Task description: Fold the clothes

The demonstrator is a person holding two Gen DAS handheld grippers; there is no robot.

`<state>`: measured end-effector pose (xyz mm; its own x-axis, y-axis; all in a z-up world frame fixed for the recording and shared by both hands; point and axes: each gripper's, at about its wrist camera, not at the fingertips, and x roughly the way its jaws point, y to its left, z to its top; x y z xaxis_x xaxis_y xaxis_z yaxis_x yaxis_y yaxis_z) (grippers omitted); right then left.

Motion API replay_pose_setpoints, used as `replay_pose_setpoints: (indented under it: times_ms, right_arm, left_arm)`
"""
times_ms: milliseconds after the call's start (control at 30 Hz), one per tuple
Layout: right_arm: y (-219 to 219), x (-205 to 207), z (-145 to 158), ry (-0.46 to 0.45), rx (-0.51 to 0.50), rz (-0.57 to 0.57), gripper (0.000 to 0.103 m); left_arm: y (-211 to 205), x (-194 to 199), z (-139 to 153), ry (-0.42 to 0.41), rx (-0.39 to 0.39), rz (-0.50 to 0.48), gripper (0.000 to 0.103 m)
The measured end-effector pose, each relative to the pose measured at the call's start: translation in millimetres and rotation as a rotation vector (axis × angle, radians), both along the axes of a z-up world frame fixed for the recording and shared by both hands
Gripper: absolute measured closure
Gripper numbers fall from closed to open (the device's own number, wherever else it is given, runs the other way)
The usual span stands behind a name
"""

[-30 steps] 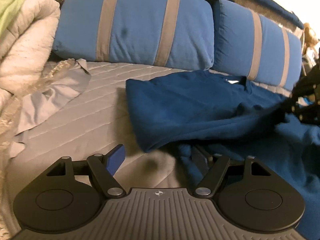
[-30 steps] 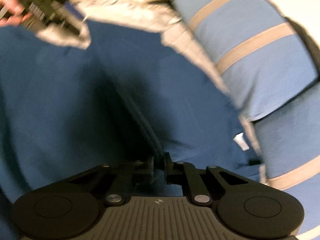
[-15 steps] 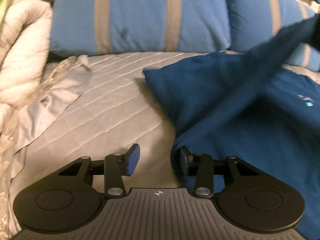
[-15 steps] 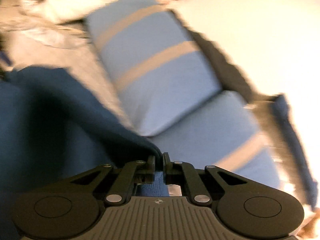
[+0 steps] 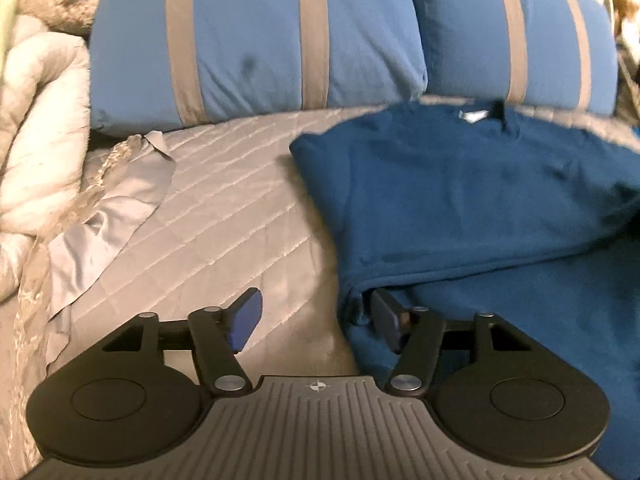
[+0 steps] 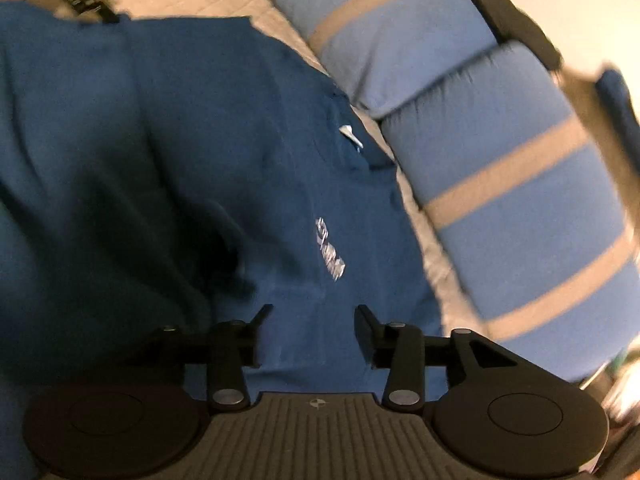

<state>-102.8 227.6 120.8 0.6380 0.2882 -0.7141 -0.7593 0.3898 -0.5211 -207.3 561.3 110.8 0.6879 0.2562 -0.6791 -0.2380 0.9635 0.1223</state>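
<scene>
Half a second back the right gripper (image 6: 314, 330) was pinched tight on a fold of the blue shirt (image 5: 472, 200) and carried it in the air over the pillows; now its jaws have just been opening and stand apart with nothing between them, the shirt's chest lying flat beneath them, a pale printed logo (image 6: 330, 250) just ahead of the fingertips. The lifted flap is down: the shirt's side is folded over its body, and its collar with a white tag (image 5: 472, 115) points at the pillows.

The left gripper (image 5: 316, 316) narrowed a moment ago and its jaws have just been opening again. They are parted; the left finger stands over bare quilt, the right finger is tucked under the shirt's folded edge near its lower left corner, and the pads do not press on the cloth.

The shirt lies on a grey quilted bedspread (image 5: 224, 200). Behind the shirt two blue pillows with grey stripes (image 5: 256, 40) sit side by side. Left of the shirt, well apart, a grey satin cloth (image 5: 116, 216) lies crumpled, and beyond it a cream comforter (image 5: 36, 128) is bunched up. The right wrist view is blurred
</scene>
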Motion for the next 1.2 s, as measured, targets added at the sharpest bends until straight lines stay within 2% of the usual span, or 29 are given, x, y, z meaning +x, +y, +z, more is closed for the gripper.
replay_pose_setpoints:
  times_ms: [33, 133, 333, 433, 467, 500, 533, 567, 600, 633, 767, 833, 900, 933, 967, 1000, 1100, 1200]
  right_arm:
    - [-5, 0, 3, 0.009, 0.020, -0.009, 0.046]
    - [-17, 1, 7, 0.059, 0.075, -0.021, 0.040]
    - [-19, 21, -11, 0.236, 0.178, -0.041, 0.041]
    - [-11, 30, -24, 0.320, 0.196, -0.031, 0.042]
    - [-9, 31, -29, 0.332, 0.191, -0.030, 0.044]
    - [-6, 33, -35, 0.341, 0.178, -0.039, 0.055]
    - [-3, 37, -41, 0.361, 0.158, -0.047, 0.073]
    - [-2, 36, -42, 0.366, 0.147, -0.044, 0.079]
    - [-1, 34, -40, 0.335, 0.131, -0.033, 0.085]
    - [1, 28, -35, 0.264, 0.097, -0.022, 0.089]
    - [-4, -7, -7, -0.083, -0.036, 0.048, 0.090]
    - [-10, -26, -1, -0.141, -0.087, 0.099, 0.089]
    - [-17, -41, -4, -0.139, -0.126, 0.132, 0.080]
    - [-23, -45, -5, -0.129, -0.127, 0.135, 0.068]
    - [-28, -47, -6, -0.120, -0.113, 0.121, 0.061]
    - [-35, -46, -4, -0.108, -0.086, 0.095, 0.047]
    - [-55, -36, 5, -0.064, 0.032, -0.022, 0.033]
    - [-76, -29, 13, -0.027, 0.154, -0.134, 0.012]
  left_arm:
    - [0, -7, 6, -0.016, -0.015, 0.000, 0.039]
    - [-2, -18, 23, -0.055, -0.047, 0.005, 0.039]
    - [-20, -32, 55, -0.133, -0.082, -0.006, 0.037]
    - [-31, -36, 66, -0.165, -0.092, -0.023, 0.036]
    - [-35, -36, 68, -0.174, -0.093, -0.031, 0.035]
    - [-38, -37, 70, -0.180, -0.094, -0.041, 0.035]
    - [-42, -37, 72, -0.183, -0.091, -0.050, 0.035]
    - [-45, -38, 74, -0.184, -0.087, -0.055, 0.035]
    - [-47, -38, 76, -0.185, -0.081, -0.061, 0.035]
    - [-48, -41, 77, -0.187, -0.077, -0.066, 0.035]
    - [-50, -51, 81, -0.212, -0.084, -0.070, 0.035]
    - [-50, -54, 81, -0.210, -0.093, -0.065, 0.035]
    - [-51, -55, 79, -0.203, -0.102, -0.067, 0.035]
    - [-52, -54, 79, -0.200, -0.107, -0.072, 0.035]
    - [-54, -53, 78, -0.196, -0.110, -0.076, 0.035]
    - [-56, -53, 77, -0.193, -0.114, -0.078, 0.035]
    - [-62, -51, 75, -0.183, -0.134, -0.083, 0.035]
    - [-71, -46, 70, -0.165, -0.165, -0.087, 0.035]
